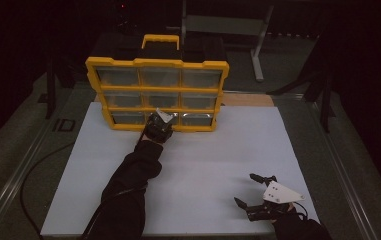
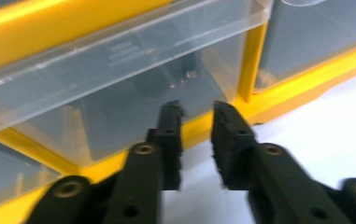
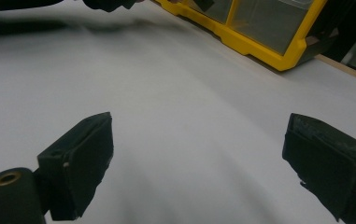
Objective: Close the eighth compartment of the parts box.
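A yellow organiser [image 1: 158, 92] with three rows of clear drawers stands at the back of the white board [image 1: 203, 160]. My left gripper [image 1: 159, 122] is at the middle drawer of the bottom row. In the left gripper view that clear drawer [image 2: 119, 70] juts out of the yellow frame. My left gripper [image 2: 196, 109] has a narrow gap between its jaws, just below the drawer's front, and nothing is pinched in it. My right gripper [image 1: 244, 189] rests low over the board's front right, jaws wide apart. Between them [image 3: 196, 140] lies bare board, with the organiser [image 3: 259, 46] far off.
The organiser's yellow carry handle [image 1: 160, 40] sticks up at its top. A grey metal stand [image 1: 258, 45] is behind the table. A dark cable [image 1: 33, 170] curves along the left of the board. A wooden strip [image 1: 248, 99] lies at the board's far edge.
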